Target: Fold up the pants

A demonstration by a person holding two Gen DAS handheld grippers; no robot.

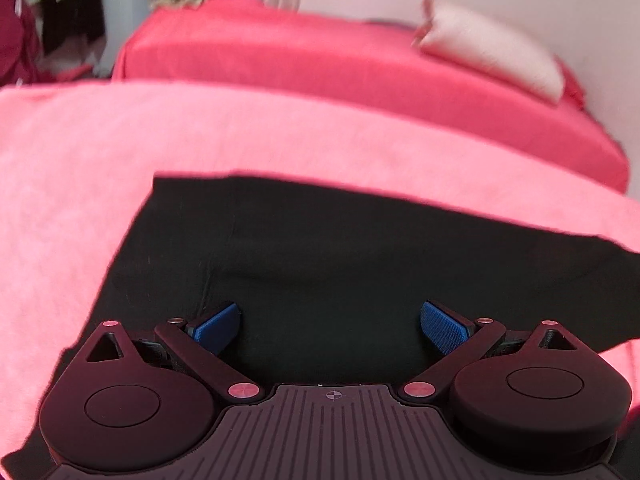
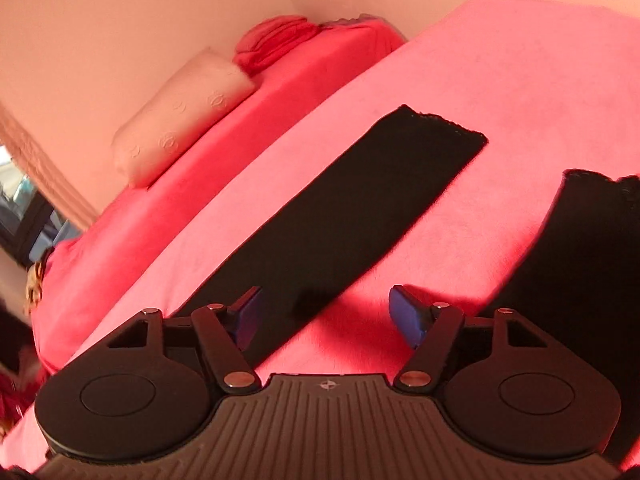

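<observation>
- The black pants (image 2: 340,204) lie spread flat on the pink blanket (image 2: 500,64), which serves as the reference surface. Both legs are extended and lie apart, with a strip of blanket showing between them.
- The waist end (image 1: 320,248) of the pants lies directly beneath the left gripper (image 1: 330,326). Its fingers stand well apart and hold nothing; the blue pads (image 1: 444,326) hover over the cloth without pinching it.
- The right gripper (image 2: 326,316) sits above the nearer part of one leg, at its edge. Its fingers are apart and nothing is clamped between them.
- A pale pillow (image 2: 180,116) rests on the red bed beyond the blanket, well clear of the pants.
- Step in hand, as judged: approach and positioning before the first fold. No fold is made yet.
- Next move, as judged: lower each gripper to a cloth edge, close on a single layer, then lift one leg and carry it across onto the other, keeping the edges aligned.
</observation>
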